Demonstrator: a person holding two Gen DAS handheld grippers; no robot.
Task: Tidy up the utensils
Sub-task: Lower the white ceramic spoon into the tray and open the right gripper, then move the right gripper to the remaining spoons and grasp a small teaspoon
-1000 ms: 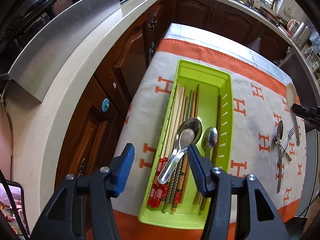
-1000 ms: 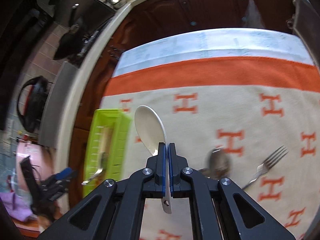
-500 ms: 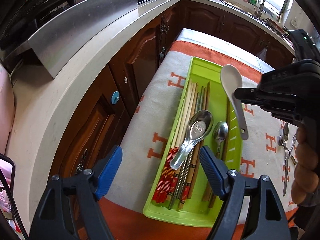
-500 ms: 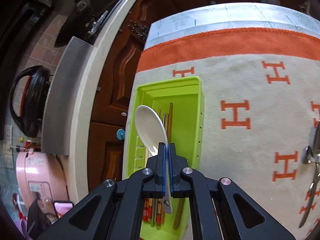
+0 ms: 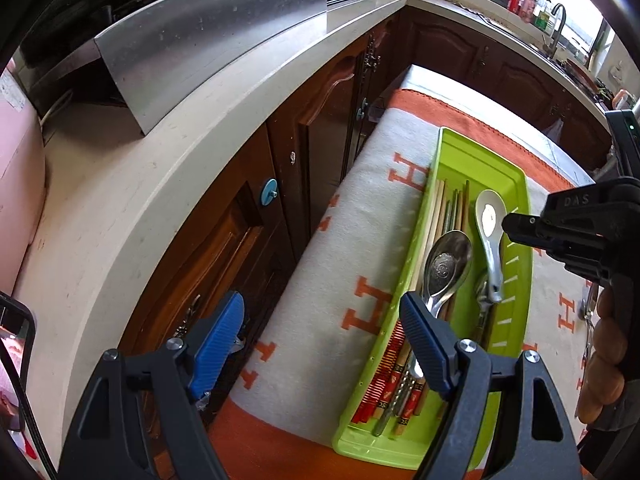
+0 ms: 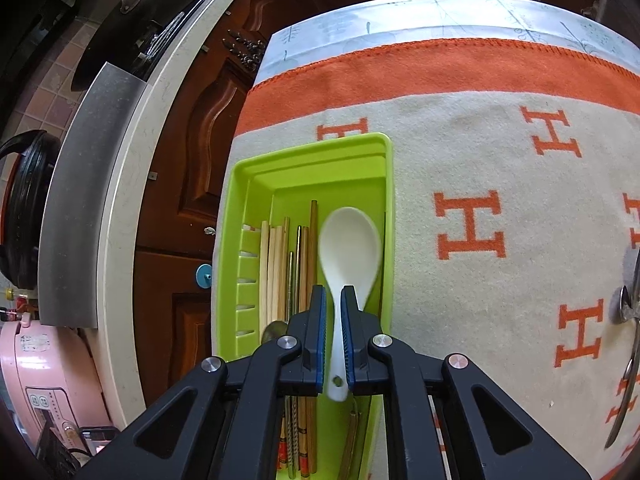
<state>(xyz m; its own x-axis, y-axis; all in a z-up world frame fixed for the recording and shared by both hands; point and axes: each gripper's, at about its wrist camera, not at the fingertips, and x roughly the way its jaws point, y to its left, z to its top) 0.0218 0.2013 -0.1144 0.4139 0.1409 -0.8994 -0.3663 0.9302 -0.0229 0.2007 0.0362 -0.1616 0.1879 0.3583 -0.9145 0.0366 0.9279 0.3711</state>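
White glossy ceramic spoon [image 6: 349, 248] lying in green tray [image 6: 308, 152] beside chopsticks [image 6: 276, 272], handle between parted right tongs [image 6: 333, 320], released. Left tongs [image 5: 320, 344] spread wide, empty.

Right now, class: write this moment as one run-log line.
left gripper: open, empty | right gripper: open, straddling white spoon | white spoon: lying in green tray | fork: on cloth

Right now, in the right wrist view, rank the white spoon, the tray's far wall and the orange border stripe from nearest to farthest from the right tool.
1. White spoon, between the right tool's pads.
2. Green tray's far wall, straight ahead.
3. Orange border stripe, beyond the tray, at the cloth's far end.
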